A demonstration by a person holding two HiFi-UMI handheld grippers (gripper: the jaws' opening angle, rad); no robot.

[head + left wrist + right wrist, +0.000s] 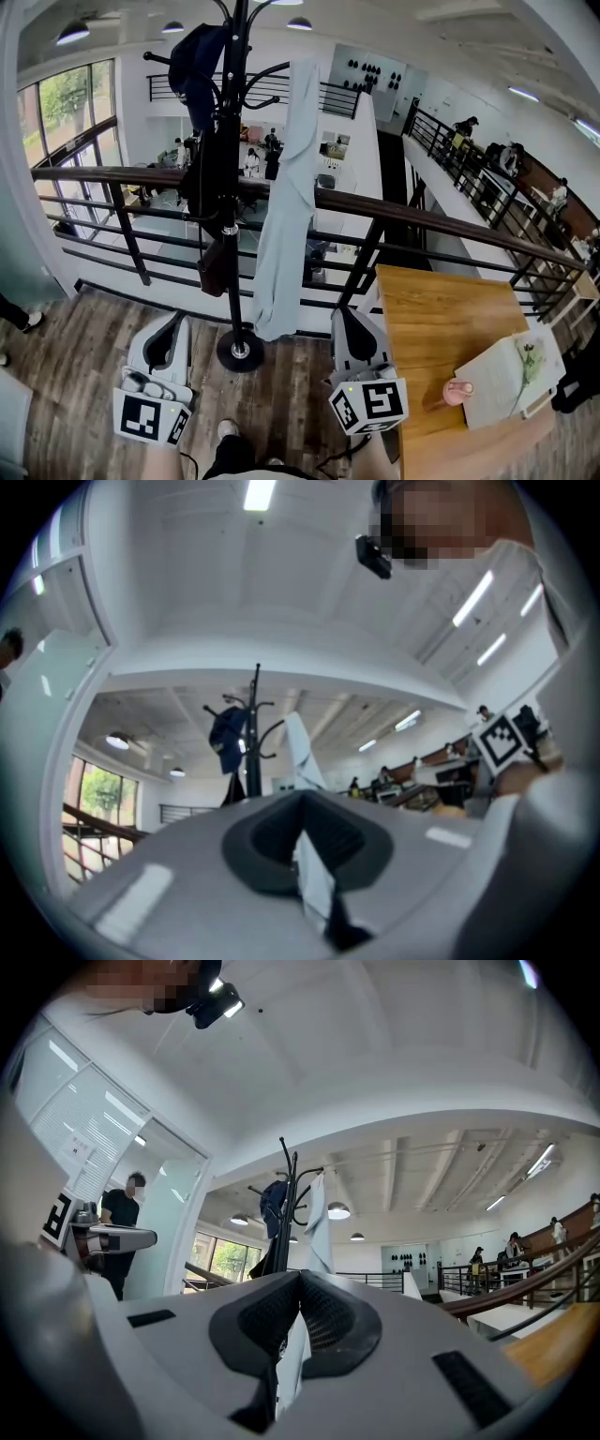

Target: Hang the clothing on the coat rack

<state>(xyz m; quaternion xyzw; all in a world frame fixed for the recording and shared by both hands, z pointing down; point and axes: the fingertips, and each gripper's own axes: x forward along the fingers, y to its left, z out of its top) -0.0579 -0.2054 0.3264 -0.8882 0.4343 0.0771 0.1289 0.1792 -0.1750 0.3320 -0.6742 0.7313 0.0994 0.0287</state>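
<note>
The fingers of the left gripper [302, 836] and the right gripper [295, 1307] are pressed together, gripping nothing, and both are low over the wooden floor [89, 342]. Ahead, the pale clothing [286, 202] hangs from the coat rack [231, 141] beside a dark garment [199, 64], left of the table [422, 300].

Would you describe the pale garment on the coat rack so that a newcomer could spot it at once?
Find the black coat rack standing before the balcony railing. From a hook on its right side hangs the pale garment, long and narrow, reaching nearly to the base. It is the only light piece; the darker items, blue, black and brown, cluster on the left.
</note>
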